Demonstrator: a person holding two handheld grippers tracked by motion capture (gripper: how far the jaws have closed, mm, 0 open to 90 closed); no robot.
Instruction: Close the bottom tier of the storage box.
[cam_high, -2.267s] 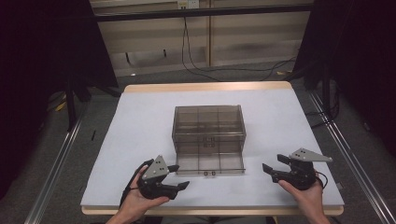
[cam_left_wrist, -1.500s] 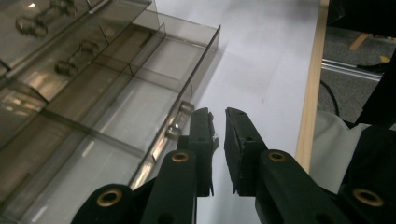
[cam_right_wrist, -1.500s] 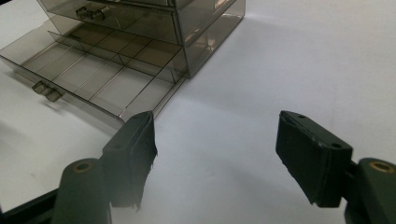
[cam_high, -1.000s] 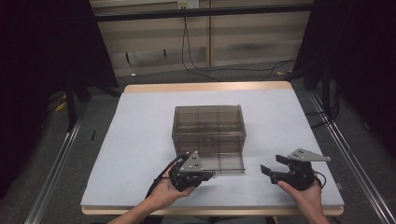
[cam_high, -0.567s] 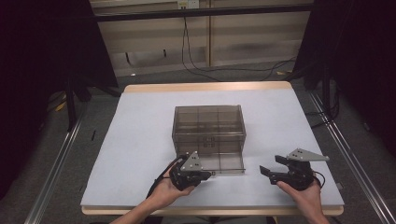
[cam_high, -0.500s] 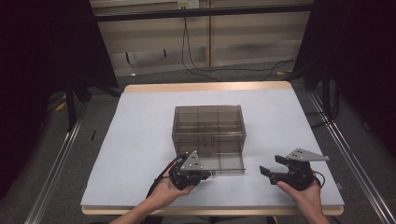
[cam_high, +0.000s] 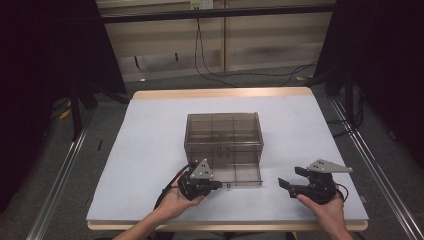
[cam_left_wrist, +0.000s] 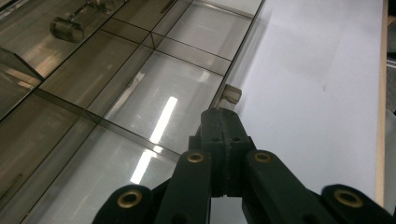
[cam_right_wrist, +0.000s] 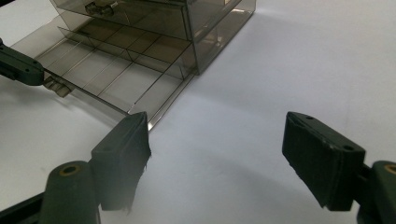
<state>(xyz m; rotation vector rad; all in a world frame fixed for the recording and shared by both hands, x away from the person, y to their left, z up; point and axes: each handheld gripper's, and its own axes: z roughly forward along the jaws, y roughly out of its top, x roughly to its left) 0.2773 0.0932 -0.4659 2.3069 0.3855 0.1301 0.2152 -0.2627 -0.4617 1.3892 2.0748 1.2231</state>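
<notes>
A smoky clear drawer box (cam_high: 223, 132) stands mid-table with its bottom drawer (cam_high: 240, 175) pulled out toward me. My left gripper (cam_high: 219, 185) is shut, and its tips (cam_left_wrist: 219, 116) rest against the drawer's front edge at the small handle (cam_left_wrist: 231, 93). Whether they pinch part of the handle I cannot tell. The left gripper's jaw tip (cam_right_wrist: 21, 65) also shows in the right gripper view, beside the handle (cam_right_wrist: 56, 84). My right gripper (cam_high: 290, 178) sits low at the table's front right, apart from the box. Its jaws (cam_right_wrist: 222, 154) stand wide open with nothing between them.
The upper drawer (cam_right_wrist: 140, 18) is shut, and its handle (cam_right_wrist: 95, 7) faces me. The open drawer has empty divided compartments (cam_left_wrist: 159, 98). White table surface (cam_high: 150, 135) surrounds the box; the wooden front edge (cam_high: 225, 226) runs just below both hands.
Since the earliest frame my left gripper has moved right, from the front left of the table to the drawer's front. Over the last second nothing has visibly shifted. The right gripper stayed put.
</notes>
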